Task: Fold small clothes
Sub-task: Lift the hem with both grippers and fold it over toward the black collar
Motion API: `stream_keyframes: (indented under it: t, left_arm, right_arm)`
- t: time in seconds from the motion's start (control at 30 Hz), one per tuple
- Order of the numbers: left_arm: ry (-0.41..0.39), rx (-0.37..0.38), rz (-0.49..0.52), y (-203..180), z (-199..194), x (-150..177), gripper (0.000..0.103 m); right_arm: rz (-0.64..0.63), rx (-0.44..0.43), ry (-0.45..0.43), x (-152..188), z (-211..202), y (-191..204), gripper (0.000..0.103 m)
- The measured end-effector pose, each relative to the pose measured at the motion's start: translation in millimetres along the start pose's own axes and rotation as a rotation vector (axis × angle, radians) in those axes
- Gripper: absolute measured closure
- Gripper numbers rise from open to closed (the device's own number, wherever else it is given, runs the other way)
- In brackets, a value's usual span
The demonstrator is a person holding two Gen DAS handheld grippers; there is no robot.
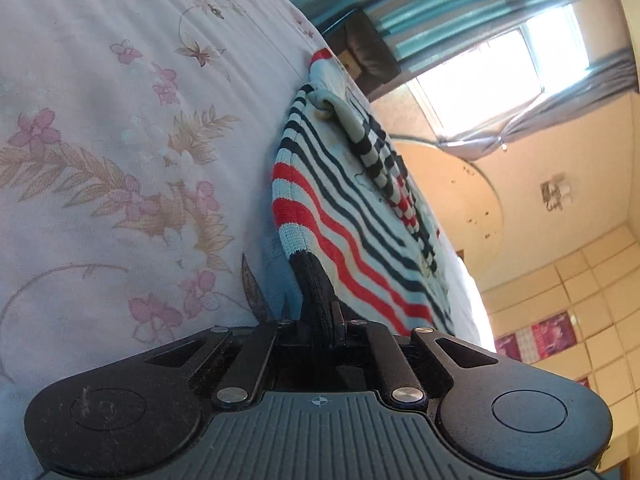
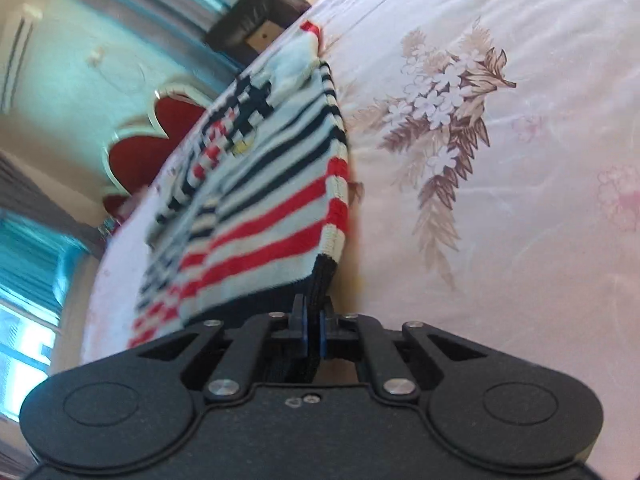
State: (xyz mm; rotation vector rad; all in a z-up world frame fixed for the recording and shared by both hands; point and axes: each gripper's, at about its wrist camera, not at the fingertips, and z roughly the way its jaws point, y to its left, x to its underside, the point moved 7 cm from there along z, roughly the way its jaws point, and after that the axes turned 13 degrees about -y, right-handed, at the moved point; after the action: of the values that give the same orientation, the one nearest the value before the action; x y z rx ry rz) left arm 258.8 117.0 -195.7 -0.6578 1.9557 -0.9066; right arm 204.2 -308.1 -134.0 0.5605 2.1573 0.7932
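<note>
Striped knit sweater, pale blue with navy and red bands (image 1: pixel 352 216), lies on floral bedsheet (image 1: pixel 100 160). Your left gripper (image 1: pixel 320 320) and right gripper (image 2: pixel 314 320) each clamp its dark hem. Fold starting; next, lift both corners evenly toward collar.

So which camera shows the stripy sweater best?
The left wrist view: the stripy sweater is sharp there, with its stripes and hood clear on the flowery bedsheet. In the right wrist view the sweater is blurry, though you can see the dark hem pinched in the jaws.
</note>
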Motion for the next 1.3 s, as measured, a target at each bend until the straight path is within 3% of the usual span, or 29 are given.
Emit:
stream_keyframes:
  t: [0.27,0.53,0.7,0.83,1.17,1.3]
  left_arm:
    - [-0.102,0.07,-0.04,-25,4,-35,0.098]
    - [-0.181,0.112,-0.02,-73,55,-101,0.098]
    - [-0.183,0.113,0.038,-103,106,-145,0.098]
    - [-0.161,0.071,0.087,-116,156,-173,0.098]
    - [-0.077,-0.064,0.106,-98,269,-196,0.098]
    - [-0.087,-0.047,0.071,-86,300,-200,0.098]
  right_arm:
    - [0.012,-0.08,-0.122,-40,-6,29,0.097]
    - [0.083,-0.125,-0.246,-121,40,59,0.097]
    - [0.051,-0.131,-0.252,-170,82,80,0.097]
    - [0.073,-0.12,-0.239,-204,128,81,0.097]
    - [0.151,-0.06,-0.151,-236,239,38,0.097]
    - [0.131,-0.049,-0.121,-245,274,28,0.097]
